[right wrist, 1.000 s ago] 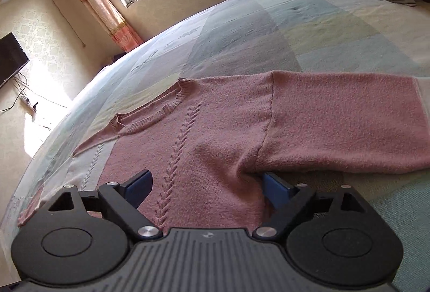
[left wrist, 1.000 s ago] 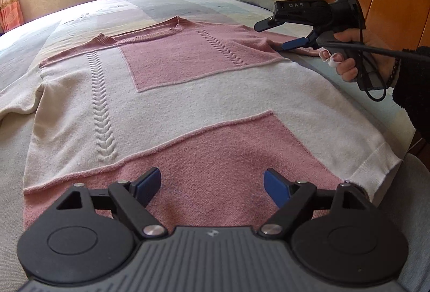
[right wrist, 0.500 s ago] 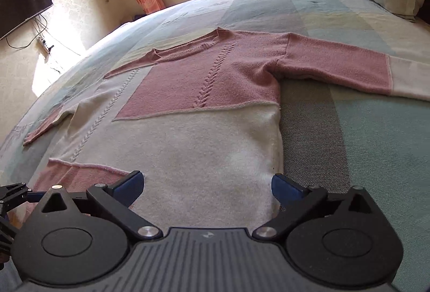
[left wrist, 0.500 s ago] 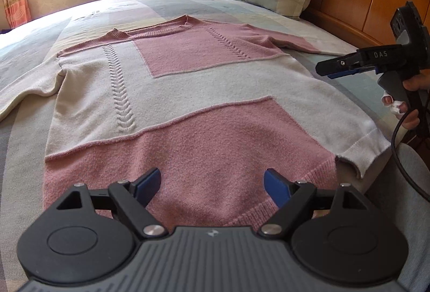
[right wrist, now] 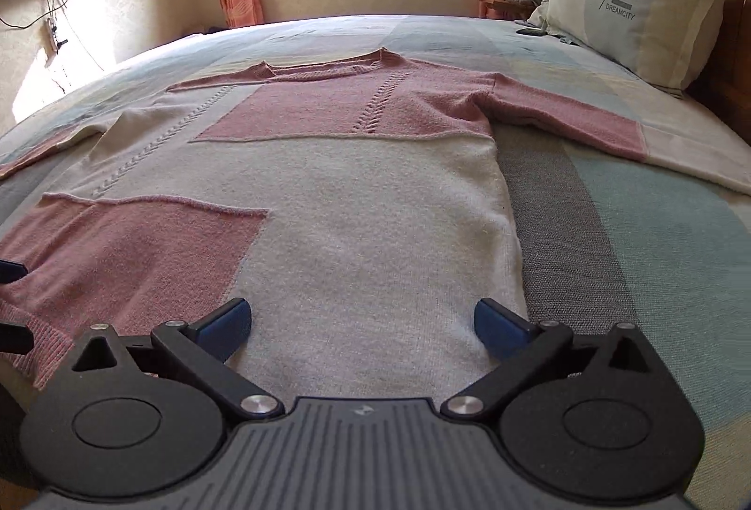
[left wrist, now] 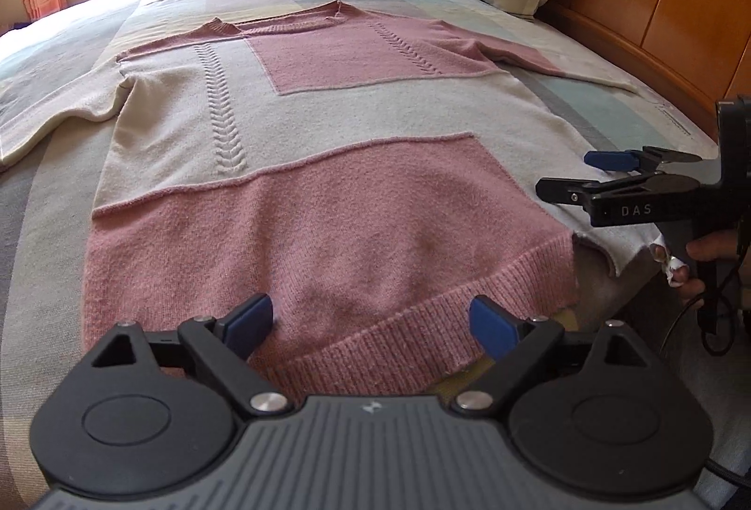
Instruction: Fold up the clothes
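Pink and cream, the sweater [left wrist: 328, 163] lies flat across the bed [right wrist: 633, 238], its hem at the near edge and its neck toward the far edge. The left claw [left wrist: 371, 320] hovers over the pink hem, its jaws having just spread wider, grasping nothing. The right claw [right wrist: 364, 322] hangs over the cream hem corner, spread wide and empty.
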Motion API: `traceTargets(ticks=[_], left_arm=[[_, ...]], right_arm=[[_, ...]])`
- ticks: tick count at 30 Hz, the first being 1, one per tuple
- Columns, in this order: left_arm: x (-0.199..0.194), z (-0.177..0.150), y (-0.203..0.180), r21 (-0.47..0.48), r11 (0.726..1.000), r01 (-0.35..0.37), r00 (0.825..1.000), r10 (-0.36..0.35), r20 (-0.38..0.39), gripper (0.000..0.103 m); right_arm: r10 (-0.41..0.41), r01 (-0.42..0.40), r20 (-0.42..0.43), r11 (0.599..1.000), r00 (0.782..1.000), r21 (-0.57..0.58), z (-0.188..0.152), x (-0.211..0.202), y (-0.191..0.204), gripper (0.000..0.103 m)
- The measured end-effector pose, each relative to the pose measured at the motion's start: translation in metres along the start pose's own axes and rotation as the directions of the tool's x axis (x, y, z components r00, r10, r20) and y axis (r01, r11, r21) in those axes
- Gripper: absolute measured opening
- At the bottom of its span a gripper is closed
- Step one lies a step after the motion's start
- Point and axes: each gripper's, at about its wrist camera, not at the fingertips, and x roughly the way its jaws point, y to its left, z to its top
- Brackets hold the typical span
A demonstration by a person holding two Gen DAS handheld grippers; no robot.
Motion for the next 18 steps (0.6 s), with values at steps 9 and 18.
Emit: traceTargets(ticks=[9, 18], left_arm=[[0.045, 0.052, 0.049, -0.027, 0.988, -0.15, 0.988, 0.149, -0.035, 0.091], [0.023, 0.031, 0.076, -0.083, 0.979, -0.188, 0.98, 0.181, -0.085, 0.091]], right_arm=[[-0.014, 0.015, 0.112, 1.0, 0.994, -0.012, -0.015, -0.003, 0.001, 0.103], [0.016, -0.011, 0.104, 0.999, 0.994, -0.045, -0.017, -0.007, 0.0, 0.103]])
